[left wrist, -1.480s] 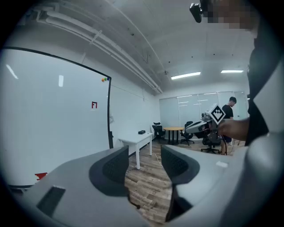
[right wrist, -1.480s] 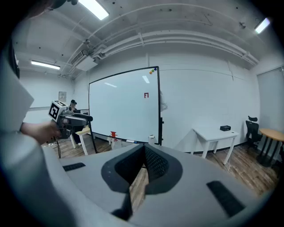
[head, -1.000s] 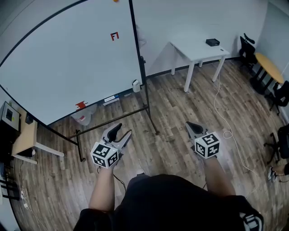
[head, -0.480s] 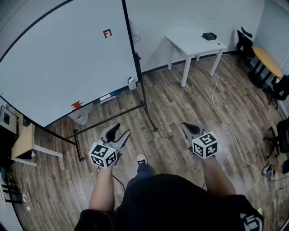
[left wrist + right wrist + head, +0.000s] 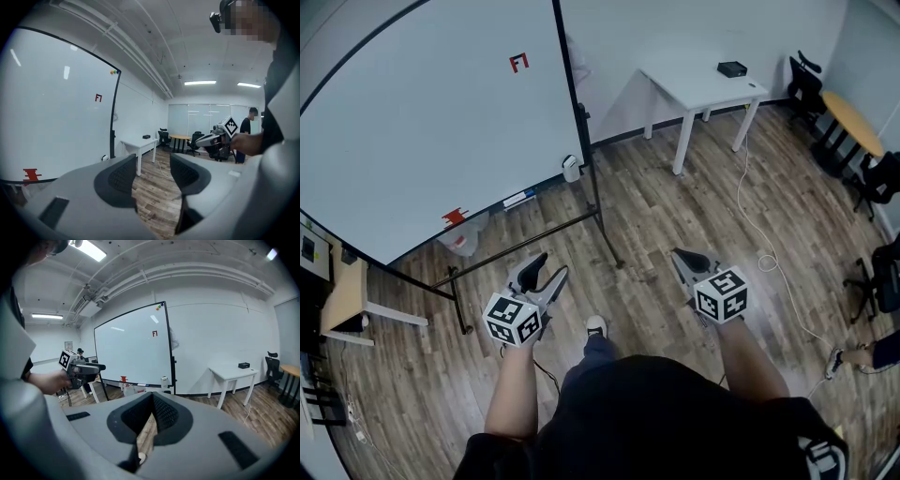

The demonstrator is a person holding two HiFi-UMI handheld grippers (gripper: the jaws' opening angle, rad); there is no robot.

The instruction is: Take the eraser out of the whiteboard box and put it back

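Seemingly empty: left tongs (image 5: pixel 551 266), right tongs (image 5: pixel 678 254), one whiteboard (image 5: pixel 422 122).

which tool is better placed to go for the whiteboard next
Left, probably: the left tool is nearer the whiteboard, with jaws apart; the right tool is farther away, jaws together.
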